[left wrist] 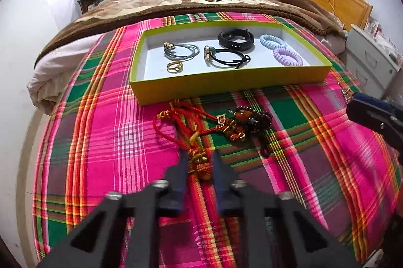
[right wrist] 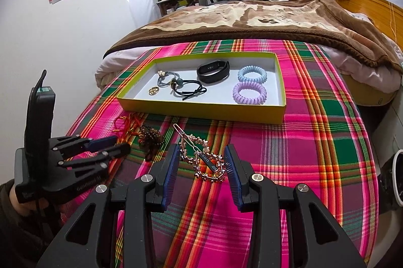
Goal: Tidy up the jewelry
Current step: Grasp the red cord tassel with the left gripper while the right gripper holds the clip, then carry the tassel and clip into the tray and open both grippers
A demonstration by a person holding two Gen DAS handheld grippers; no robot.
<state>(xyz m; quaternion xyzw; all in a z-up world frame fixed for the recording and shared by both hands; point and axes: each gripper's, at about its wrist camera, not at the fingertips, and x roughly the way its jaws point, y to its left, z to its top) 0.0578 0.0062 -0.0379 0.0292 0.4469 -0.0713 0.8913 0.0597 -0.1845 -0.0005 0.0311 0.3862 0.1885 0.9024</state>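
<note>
Left wrist view: my left gripper (left wrist: pixel 200 164) has its jaws drawn in on the knotted charm of the red cord necklace (left wrist: pixel 176 122), which lies on the plaid bedspread (left wrist: pixel 100 142) just below the near wall of the tray (left wrist: pixel 226 85); I judge the pads are pressing on it, ready for lifting. A dark beaded bracelet (left wrist: pixel 254 122) lies tangled beside it. My right gripper (right wrist: pixel 201 162) stands with jaws apart, straddling the rose-gold chain bracelet (right wrist: pixel 209 164) and a hair clip (right wrist: pixel 186 139), neither pad visibly pressing. Inside the tray: gold ring (left wrist: pixel 174 66) near the left front corner, grey hair tie (left wrist: pixel 180 50), black hair tie (left wrist: pixel 226 59), black fitness band (left wrist: pixel 235 38), blue coil tie (left wrist: pixel 273 41) and purple coil tie (left wrist: pixel 287 56) toward the right wall.
</note>
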